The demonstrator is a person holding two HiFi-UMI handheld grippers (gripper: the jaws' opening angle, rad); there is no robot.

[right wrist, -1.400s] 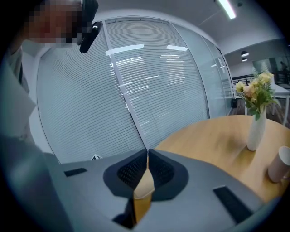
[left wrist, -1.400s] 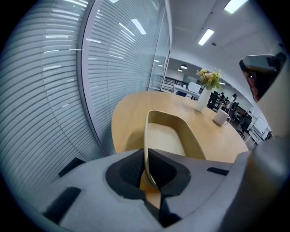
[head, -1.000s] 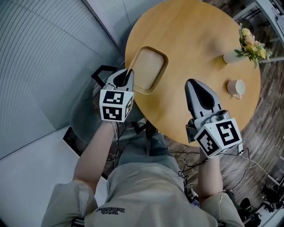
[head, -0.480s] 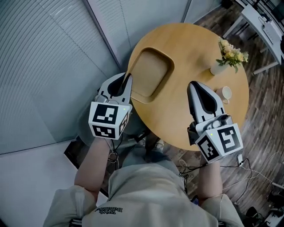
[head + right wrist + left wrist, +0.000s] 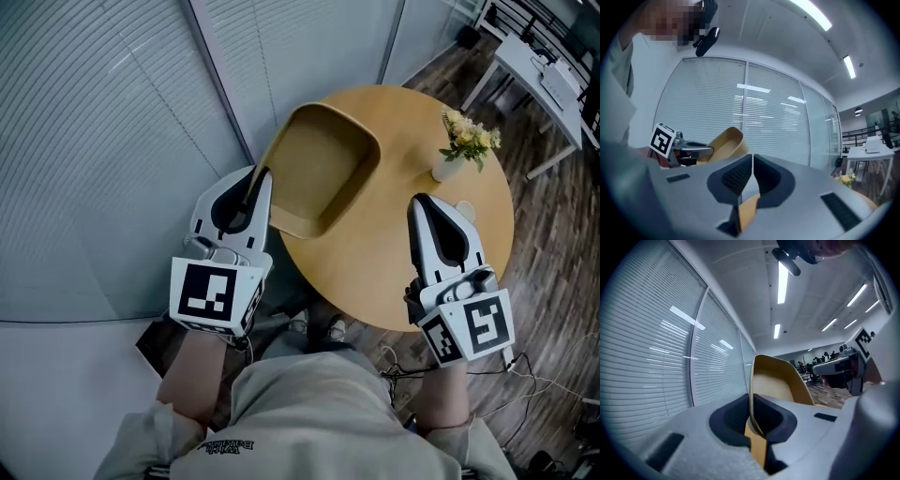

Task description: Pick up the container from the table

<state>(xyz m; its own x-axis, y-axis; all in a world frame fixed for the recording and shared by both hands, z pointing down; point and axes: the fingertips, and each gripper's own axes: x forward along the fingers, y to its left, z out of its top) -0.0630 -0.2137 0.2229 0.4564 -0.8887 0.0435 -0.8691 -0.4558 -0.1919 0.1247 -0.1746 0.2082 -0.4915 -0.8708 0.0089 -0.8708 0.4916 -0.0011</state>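
The tan wooden container (image 5: 323, 169) hangs tilted above the round wooden table (image 5: 375, 272). My left gripper (image 5: 261, 178) is shut on its near left rim. In the left gripper view the thin rim (image 5: 751, 416) is pinched between the dark pads, and the container's hollow (image 5: 776, 380) rises beyond my left gripper (image 5: 751, 401). My right gripper (image 5: 427, 202) hovers over the table's right side, shut with nothing in it. The right gripper view shows my right gripper (image 5: 752, 158) with pads pressed together, and the container (image 5: 726, 140) off to its left.
A small vase of flowers (image 5: 461, 142) and a pale cup (image 5: 465, 211) stand on the table's far right. A glass wall with blinds (image 5: 112, 112) runs along the left. A white desk (image 5: 539, 56) stands at the upper right. Cables lie on the floor (image 5: 544, 375).
Both grippers have risen. The container has come up off the table with my left gripper and now tilts, its far end higher.
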